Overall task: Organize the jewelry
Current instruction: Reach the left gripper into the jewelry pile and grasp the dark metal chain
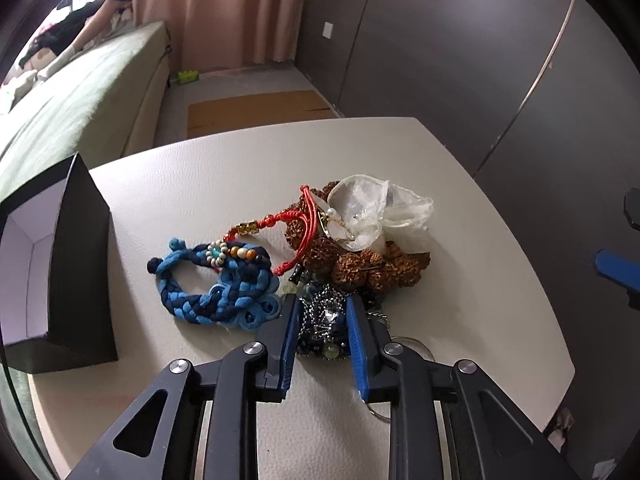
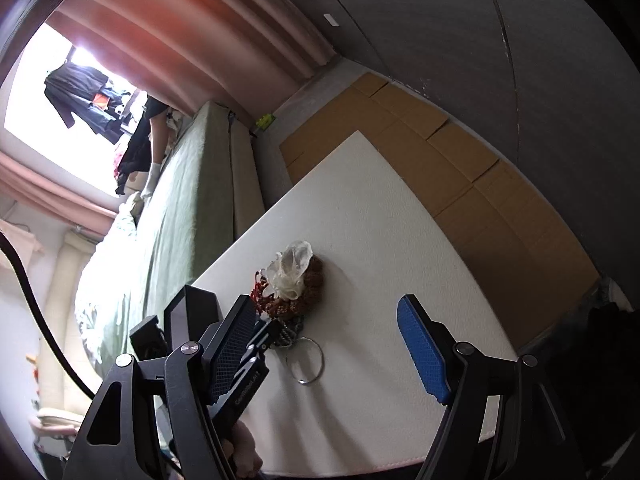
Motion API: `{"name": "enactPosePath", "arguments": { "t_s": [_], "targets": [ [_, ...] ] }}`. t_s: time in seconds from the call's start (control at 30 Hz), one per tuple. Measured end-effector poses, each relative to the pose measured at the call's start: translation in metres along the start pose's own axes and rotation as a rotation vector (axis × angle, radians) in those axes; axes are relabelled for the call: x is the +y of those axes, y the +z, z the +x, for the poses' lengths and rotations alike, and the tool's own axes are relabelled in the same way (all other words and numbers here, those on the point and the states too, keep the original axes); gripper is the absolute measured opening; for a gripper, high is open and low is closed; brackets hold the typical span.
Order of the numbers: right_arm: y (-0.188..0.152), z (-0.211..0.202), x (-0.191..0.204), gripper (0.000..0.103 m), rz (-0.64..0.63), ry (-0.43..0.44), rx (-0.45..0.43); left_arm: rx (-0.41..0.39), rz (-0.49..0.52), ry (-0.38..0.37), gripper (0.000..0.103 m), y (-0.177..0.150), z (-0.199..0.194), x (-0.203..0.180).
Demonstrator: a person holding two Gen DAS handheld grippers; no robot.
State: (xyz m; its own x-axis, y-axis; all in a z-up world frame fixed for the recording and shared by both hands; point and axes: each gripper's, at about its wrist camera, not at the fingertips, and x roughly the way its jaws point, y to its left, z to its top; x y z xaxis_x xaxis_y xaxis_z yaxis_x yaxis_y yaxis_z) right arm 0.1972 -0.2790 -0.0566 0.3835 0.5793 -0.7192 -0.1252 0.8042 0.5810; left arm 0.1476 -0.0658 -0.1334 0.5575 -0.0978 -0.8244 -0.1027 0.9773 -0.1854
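Jewelry heap on the white table (image 1: 224,176); my left hand-held gripper (image 1: 322,312) is in it.

Black box (image 1: 80,264) stands open at the table's left. Blue braided bracelet (image 1: 216,280) lies beside brown seed beads (image 1: 360,264) and a red cord (image 1: 296,220). I see the left fingers pinching a dark beaded chain (image 1: 320,320). My right hand-held gripper (image 2: 326,344) hangs spread wide above a metal ring (image 2: 307,360).

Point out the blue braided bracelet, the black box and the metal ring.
blue braided bracelet (image 1: 224,286): left wrist view, on its braided band.
black box (image 1: 80,264): left wrist view, on its dark outer side wall.
metal ring (image 2: 307,361): right wrist view, on the hoop's lower rim.
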Motion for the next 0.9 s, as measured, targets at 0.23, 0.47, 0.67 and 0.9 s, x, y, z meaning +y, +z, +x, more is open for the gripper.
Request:
{"name": "enactPosePath", "arguments": {
  "t_s": [0.23, 0.47, 0.67, 0.9],
  "targets": [
    [-0.001, 0.001, 0.003, 0.075, -0.003, -0.003, 0.004, 0.006, 0.038, -0.012, 0.026, 0.0, 0.003, 0.0],
    [-0.004, 0.007, 0.01, 0.075, -0.033, -0.024, 0.012, 0.005, 0.047, -0.029, 0.015, 0.004, -0.006, 0.0],
    [-0.006, 0.015, 0.011, 0.075, -0.041, -0.036, 0.03, -0.069, -0.005, -0.07, 0.015, 0.009, -0.042, 0.015],
    [-0.007, 0.023, 0.016, 0.074, -0.053, -0.019, 0.05, -0.175, -0.053, -0.112, 0.015, 0.016, -0.089, 0.027]
  ]
}}
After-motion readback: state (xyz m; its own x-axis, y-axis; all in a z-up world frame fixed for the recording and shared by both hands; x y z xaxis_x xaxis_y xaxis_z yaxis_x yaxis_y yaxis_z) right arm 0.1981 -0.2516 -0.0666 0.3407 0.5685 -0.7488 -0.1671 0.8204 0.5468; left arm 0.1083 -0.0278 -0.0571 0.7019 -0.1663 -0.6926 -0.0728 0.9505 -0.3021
